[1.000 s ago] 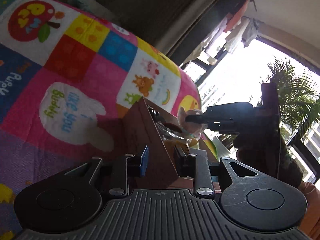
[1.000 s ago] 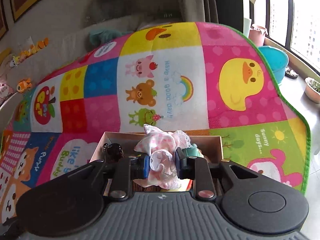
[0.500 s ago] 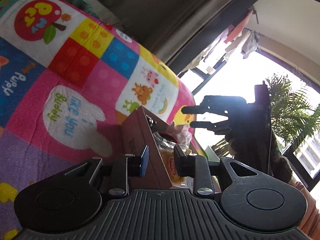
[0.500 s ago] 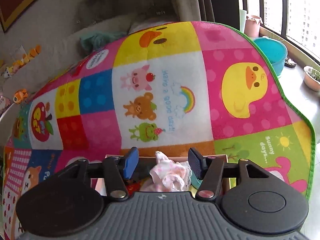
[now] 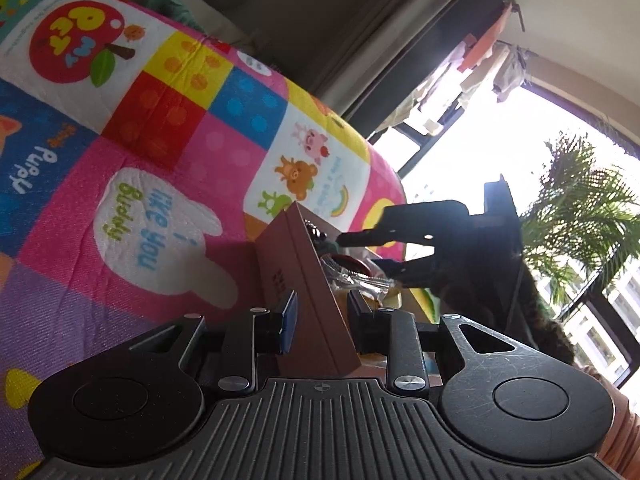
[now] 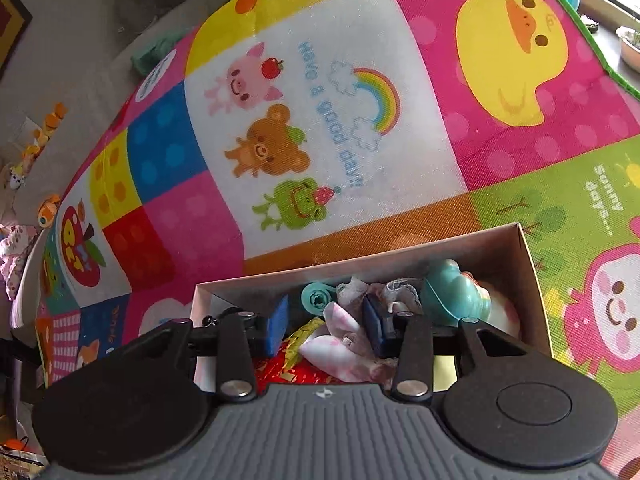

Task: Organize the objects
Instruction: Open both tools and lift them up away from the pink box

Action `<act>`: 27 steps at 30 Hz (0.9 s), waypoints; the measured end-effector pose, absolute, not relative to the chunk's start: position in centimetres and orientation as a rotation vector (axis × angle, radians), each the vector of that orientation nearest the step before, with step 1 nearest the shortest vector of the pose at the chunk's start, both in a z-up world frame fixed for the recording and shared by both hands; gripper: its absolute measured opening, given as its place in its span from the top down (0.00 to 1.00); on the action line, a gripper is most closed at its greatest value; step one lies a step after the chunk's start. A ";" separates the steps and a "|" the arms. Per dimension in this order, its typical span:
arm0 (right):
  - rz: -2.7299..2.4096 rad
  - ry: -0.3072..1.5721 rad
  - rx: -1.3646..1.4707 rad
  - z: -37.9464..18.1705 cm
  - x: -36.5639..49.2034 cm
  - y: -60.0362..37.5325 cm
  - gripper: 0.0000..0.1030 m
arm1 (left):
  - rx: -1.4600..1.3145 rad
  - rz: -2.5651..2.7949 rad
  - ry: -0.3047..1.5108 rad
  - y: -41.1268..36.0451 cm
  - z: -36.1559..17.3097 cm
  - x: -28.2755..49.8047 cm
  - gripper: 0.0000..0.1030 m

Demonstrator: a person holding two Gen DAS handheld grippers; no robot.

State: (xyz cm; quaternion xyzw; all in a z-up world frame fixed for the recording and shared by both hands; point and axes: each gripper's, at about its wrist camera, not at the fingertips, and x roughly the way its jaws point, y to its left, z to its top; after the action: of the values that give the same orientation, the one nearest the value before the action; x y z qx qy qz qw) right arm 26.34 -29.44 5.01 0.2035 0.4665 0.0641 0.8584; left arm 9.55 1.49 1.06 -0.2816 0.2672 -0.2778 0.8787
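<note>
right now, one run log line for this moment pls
left claw: shut on brown cardboard box wall | right claw: closing over pink-white frilly cloth in box

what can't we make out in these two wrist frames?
- Right wrist view: floor of the open cardboard box, buried under the pink-and-white cloth, teal plastic toy and red foil packet.
- Left wrist view: right gripper backlit by the window, a silhouette; box contents hidden by its brown wall.
- Both: near box edge cut off by the gripper bodies.

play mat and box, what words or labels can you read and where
"have a good day!" beside the rainbow on the play mat
"sunny days..." on the green panel
"Buddy like you!" on the white bunny shape
"Puppy" on the blue panel
Red print on the box: unreadable
</note>
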 end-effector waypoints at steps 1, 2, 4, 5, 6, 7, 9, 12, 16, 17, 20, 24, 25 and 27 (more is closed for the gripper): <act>0.153 0.958 0.428 5.7 25.6 -29.7 0.59 | -0.560 -0.568 0.565 1.2 1.5 9.5 0.71; 0.171 0.926 0.421 6.6 24.6 -30.0 0.57 | -0.534 -0.562 0.570 1.0 1.9 9.3 0.71; 0.202 0.839 0.389 8.8 21.8 -30.8 0.43 | -0.490 -0.560 0.583 0.4 2.7 9.1 0.71; 0.211 0.788 0.364 9.8 20.1 -31.3 0.40 | -0.465 -0.562 0.596 0.0 3.1 8.9 0.71; 0.215 0.738 0.333 10.7 18.3 -31.9 0.33 | -0.443 -0.561 0.605 -0.5 3.5 8.9 0.71; 0.215 0.693 0.302 11.4 16.5 -32.5 0.27 | -0.409 -0.558 0.622 -1.2 4.0 9.0 0.71; 0.196 0.606 0.230 11.8 12.5 -33.8 0.17 | -0.334 -0.538 0.662 -2.7 4.6 9.3 0.71; 0.161 0.506 0.097 10.8 7.2 -35.4 0.06 | -0.245 -0.500 0.728 -4.9 5.0 10.1 0.71; 0.172 0.525 -0.097 7.5 3.4 -35.0 0.08 | -0.096 -0.367 0.849 -7.2 5.1 11.7 0.64; 0.191 0.537 -0.127 6.6 2.9 -34.6 0.10 | -0.080 -0.351 0.874 -7.6 5.1 12.1 0.64; 0.254 0.570 -0.194 4.3 2.2 -33.3 0.23 | -0.030 -0.309 0.928 -8.6 4.7 13.3 0.59; 0.227 0.572 -0.260 2.4 3.3 -31.5 0.33 | -0.035 -0.245 0.945 -7.9 3.9 13.8 0.32; 0.239 0.578 -0.267 2.2 3.7 -31.1 0.32 | -0.046 -0.229 0.942 -7.2 3.9 13.8 0.28; 0.242 0.571 -0.272 2.2 4.0 -30.3 0.32 | -0.066 -0.208 0.925 -5.6 3.8 13.6 0.25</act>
State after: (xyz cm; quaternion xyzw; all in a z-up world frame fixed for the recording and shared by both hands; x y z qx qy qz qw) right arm 4.01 -30.27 2.17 -0.1336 0.2801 0.1189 0.9432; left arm 13.60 -5.59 3.81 -0.0316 0.4454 -0.0999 0.8892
